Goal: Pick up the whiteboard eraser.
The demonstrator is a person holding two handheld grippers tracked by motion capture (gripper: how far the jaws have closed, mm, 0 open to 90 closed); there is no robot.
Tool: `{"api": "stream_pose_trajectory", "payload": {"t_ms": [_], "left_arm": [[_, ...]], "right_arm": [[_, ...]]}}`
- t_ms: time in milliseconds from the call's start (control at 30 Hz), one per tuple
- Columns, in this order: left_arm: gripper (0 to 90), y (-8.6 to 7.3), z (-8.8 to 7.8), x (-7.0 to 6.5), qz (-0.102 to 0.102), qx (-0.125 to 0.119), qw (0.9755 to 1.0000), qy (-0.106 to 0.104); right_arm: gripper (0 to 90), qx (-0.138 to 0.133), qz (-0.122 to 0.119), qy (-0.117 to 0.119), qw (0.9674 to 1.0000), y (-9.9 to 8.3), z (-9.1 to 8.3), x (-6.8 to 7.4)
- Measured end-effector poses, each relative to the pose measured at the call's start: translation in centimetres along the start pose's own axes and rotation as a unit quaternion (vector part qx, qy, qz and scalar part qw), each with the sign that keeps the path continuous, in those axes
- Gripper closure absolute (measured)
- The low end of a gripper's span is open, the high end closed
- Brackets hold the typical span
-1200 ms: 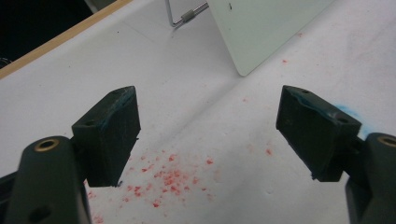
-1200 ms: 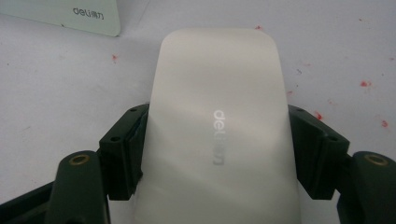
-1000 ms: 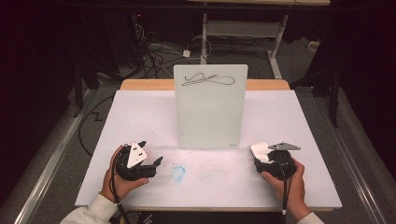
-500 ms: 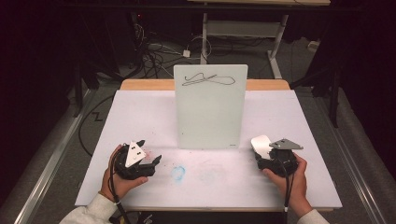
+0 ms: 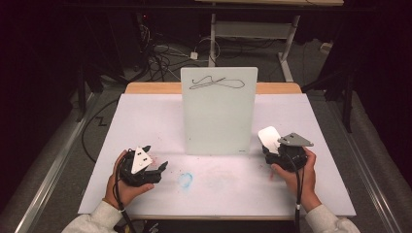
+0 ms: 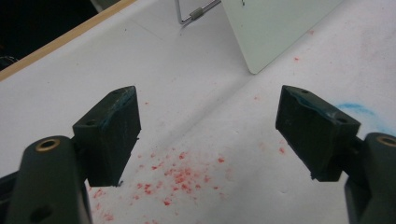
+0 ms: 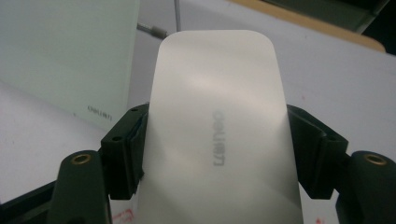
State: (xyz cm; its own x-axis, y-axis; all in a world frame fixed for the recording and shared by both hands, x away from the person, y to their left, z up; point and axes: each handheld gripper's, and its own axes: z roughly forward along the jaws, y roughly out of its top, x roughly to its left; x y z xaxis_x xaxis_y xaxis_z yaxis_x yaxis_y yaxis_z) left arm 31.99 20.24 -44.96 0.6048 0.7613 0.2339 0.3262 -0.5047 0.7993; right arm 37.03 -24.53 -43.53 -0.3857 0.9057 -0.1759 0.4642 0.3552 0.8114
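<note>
A small white board stands upright mid-table, with a black scribble near its top. My right gripper is just right of the board's lower corner, shut on a white eraser that sticks out toward the board. In the right gripper view the eraser sits clamped between both pads, with the board to the left behind it. My left gripper rests low at the front left, open. Its jaws stand wide apart with nothing between them in the left gripper view.
White paper covers the table. A blue smudge and red specks mark it in front of the board. A wire stand props the board from behind. Cables lie on the floor beyond the wooden far edge.
My right gripper has lifted a little with the eraser and moved slightly toward the board. The left hand has stayed where it was.
</note>
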Motion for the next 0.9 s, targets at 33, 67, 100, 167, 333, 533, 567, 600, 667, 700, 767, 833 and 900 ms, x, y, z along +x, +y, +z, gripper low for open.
{"api": "stream_pose_trajectory", "payload": {"t_ms": [33, 67, 100, 167, 333, 533, 567, 600, 667, 700, 767, 833, 900], "left_arm": [[21.2, 0.0, 0.0, 0.0, -0.002, -0.001, 1.0, -0.002], [21.2, 0.0, 0.0, 0.0, -0.002, 0.0, 1.0, -0.001], [21.2, 0.0, 0.0, 0.0, -0.001, 0.001, 1.0, 0.0], [21.2, 0.0, 0.1, 0.1, -0.003, 0.001, 1.0, -0.001], [21.2, -0.1, 0.0, 0.1, -0.002, 0.001, 1.0, -0.002], [21.2, -0.2, 0.0, 0.1, -0.003, 0.001, 1.0, -0.002], [21.2, -0.1, 0.0, 0.1, -0.003, 0.002, 1.0, -0.002], [21.3, -0.1, 0.0, 0.1, -0.002, 0.002, 1.0, -0.002], [21.3, -0.1, 0.1, 0.1, -0.003, 0.002, 1.0, -0.002], [21.2, -0.1, 0.1, 0.1, -0.003, 0.003, 1.0, -0.002], [21.2, -0.1, 0.1, 0.1, -0.002, 0.004, 1.0, -0.003], [21.3, -0.2, 0.1, 0.0, -0.007, 0.008, 0.9999, -0.004], [21.3, -0.2, 0.1, 0.0, -0.007, 0.008, 0.9999, -0.005]], "right_arm": [[31.0, -0.019, -0.002, 0.003, 0.9998, 0.7, 0.0, 0.0], [31.0, -0.027, -0.004, 0.001, 0.9996, 1.1, 0.1, 0.0], [31.0, -0.032, -0.004, -0.004, 0.9995, 1.5, 0.2, 0.1], [31.0, -0.047, -0.006, -0.009, 0.9989, 2.2, 0.5, 0.2], [31.0, -0.074, -0.005, -0.01, 0.9972, 3.8, 0.8, 0.3], [31.0, -0.101, -0.01, -0.021, 0.9946, 5.2, 0.4, 0.2], [31.0, -0.103, -0.01, -0.023, 0.9943, 5.4, 0.3, 0.1], [31.0, -0.107, -0.011, -0.028, 0.9938, 5.6, 0.1, 0.1], [31.0, -0.122, -0.011, -0.036, 0.9919, 6.2, -0.5, -0.3], [31.0, -0.126, -0.012, -0.042, 0.9911, 6.4, -0.7, -0.4], [31.0, -0.133, -0.012, -0.045, 0.9901, 6.6, -1.0, -0.5], [31.0, -0.146, -0.01, -0.049, 0.9881, 7.0, -1.5, -0.6], [31.0, -0.16, -0.011, -0.051, 0.9858, 7.5, -1.9, -0.5]]}}
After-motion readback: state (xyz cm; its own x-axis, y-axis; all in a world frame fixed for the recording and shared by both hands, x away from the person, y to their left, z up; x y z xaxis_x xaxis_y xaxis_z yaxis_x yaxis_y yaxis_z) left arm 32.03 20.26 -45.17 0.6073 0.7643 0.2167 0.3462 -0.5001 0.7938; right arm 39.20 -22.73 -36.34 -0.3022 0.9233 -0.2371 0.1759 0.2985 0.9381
